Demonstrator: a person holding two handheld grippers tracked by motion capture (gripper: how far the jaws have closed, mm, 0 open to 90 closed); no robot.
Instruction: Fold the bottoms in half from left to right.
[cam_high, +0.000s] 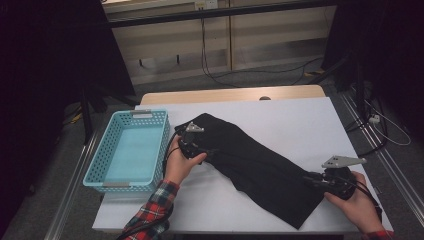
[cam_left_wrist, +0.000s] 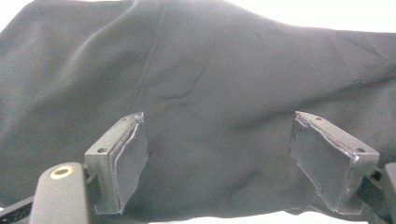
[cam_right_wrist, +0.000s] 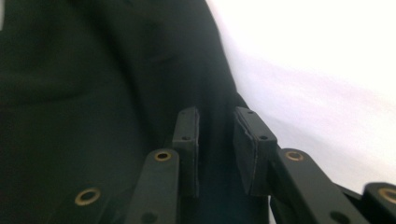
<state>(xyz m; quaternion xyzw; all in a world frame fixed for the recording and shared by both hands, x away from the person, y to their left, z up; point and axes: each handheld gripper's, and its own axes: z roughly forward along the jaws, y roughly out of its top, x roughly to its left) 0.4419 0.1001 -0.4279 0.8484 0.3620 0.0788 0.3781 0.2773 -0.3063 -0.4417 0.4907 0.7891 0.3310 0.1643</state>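
Soft, limp black garment on surface: best pinched at edges. Left tool spread wide above cloth; right tool slightly parted, gripping nothing.

a light blue perforated basket on the left part of a white table top, empty inside — grey handle strips at its near and far rims. past the table's far edge, a pale wooden board with a small dark knob on it. farther back, grey floor with black cables trailing across — beige wall panels behind.
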